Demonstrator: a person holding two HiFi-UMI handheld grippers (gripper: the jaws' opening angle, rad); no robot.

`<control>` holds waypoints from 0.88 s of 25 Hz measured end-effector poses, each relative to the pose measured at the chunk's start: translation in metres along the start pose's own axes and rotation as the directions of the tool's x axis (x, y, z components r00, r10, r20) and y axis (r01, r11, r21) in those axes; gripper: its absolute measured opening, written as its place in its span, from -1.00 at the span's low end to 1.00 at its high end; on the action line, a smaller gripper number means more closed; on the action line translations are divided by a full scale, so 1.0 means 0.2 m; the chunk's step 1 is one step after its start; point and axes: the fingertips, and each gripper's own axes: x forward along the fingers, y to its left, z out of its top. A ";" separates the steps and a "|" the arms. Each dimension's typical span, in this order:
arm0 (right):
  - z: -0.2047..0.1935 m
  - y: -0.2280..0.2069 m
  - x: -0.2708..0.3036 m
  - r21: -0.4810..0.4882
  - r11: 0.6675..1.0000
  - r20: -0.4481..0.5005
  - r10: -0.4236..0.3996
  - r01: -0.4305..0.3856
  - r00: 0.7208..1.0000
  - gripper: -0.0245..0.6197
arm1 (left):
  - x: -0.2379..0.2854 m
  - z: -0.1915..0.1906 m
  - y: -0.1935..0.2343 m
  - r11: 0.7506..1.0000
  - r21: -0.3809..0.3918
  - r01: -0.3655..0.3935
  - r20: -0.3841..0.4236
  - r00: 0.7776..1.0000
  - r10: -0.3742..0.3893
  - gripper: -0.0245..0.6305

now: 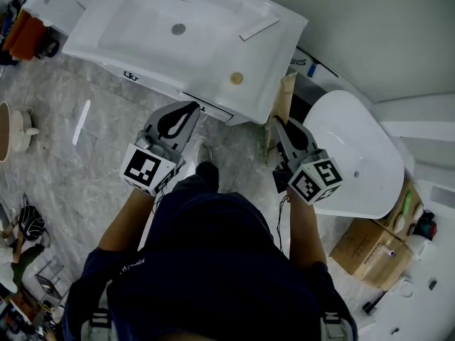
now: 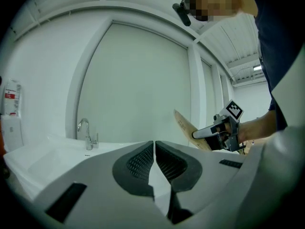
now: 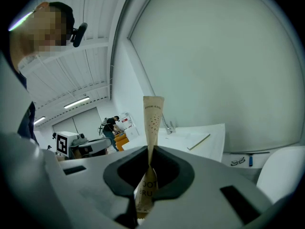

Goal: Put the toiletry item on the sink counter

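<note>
The toiletry item is a flat beige tube (image 3: pixel 153 117) with print on it. It stands upright between the jaws of my right gripper (image 3: pixel 151 149), which is shut on it. In the head view the right gripper (image 1: pixel 279 124) holds the tube (image 1: pixel 287 96) just off the right-hand corner of the white sink counter (image 1: pixel 277 48). My left gripper (image 1: pixel 190 108) hovers at the counter's front edge. Its jaws are shut with nothing between them (image 2: pixel 154 149). The left gripper view also shows the right gripper (image 2: pixel 220 130) and the tube (image 2: pixel 185 124) to the right.
On the counter lie a flat white bar (image 1: pixel 258 28) and a small round tan disc (image 1: pixel 237 78); a faucet (image 2: pixel 86 133) stands at the back. A white tub (image 1: pixel 355 155) is at the right, a cardboard box (image 1: pixel 370 251) beyond it. Orange items (image 1: pixel 28 34) sit far left.
</note>
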 end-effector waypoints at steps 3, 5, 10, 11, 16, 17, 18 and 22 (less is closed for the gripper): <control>0.03 -0.01 0.07 -0.001 1.000 0.001 -0.016 0.016 1.000 -0.83 | 0.04 0.01 0.08 1.000 -0.008 0.010 0.000 1.000 -0.010 -0.81; 0.05 -0.01 0.11 -0.002 1.000 0.002 -0.026 0.026 1.000 -0.83 | 0.06 0.01 0.13 1.000 -0.010 0.019 0.001 1.000 -0.019 -0.81; 0.08 -0.02 0.21 -0.008 0.999 -0.004 -0.045 0.045 0.999 -0.83 | 0.10 0.02 0.24 0.999 -0.008 0.042 0.006 0.999 -0.042 -0.81; 0.09 -0.02 0.22 -0.009 0.999 -0.005 -0.047 0.047 0.999 -0.83 | 0.10 0.03 0.26 0.999 -0.007 0.044 0.010 0.999 -0.044 -0.81; 0.11 -0.01 0.30 -0.016 0.999 -0.011 -0.049 0.048 0.999 -0.83 | 0.11 0.03 0.33 0.999 -0.035 0.030 0.012 0.999 -0.030 -0.81; 0.11 -0.01 0.31 -0.016 0.999 -0.012 -0.048 0.048 0.999 -0.83 | 0.11 0.02 0.34 0.999 -0.035 0.030 0.009 1.000 -0.030 -0.81; 0.11 -0.02 0.32 -0.016 0.999 -0.012 -0.049 0.048 0.999 -0.83 | 0.11 0.02 0.35 0.999 -0.035 0.030 0.008 1.000 -0.029 -0.81; 0.13 -0.02 0.36 -0.016 0.999 -0.009 -0.044 0.043 0.999 -0.83 | 0.12 0.01 0.37 0.999 -0.025 0.031 0.008 0.999 -0.031 -0.81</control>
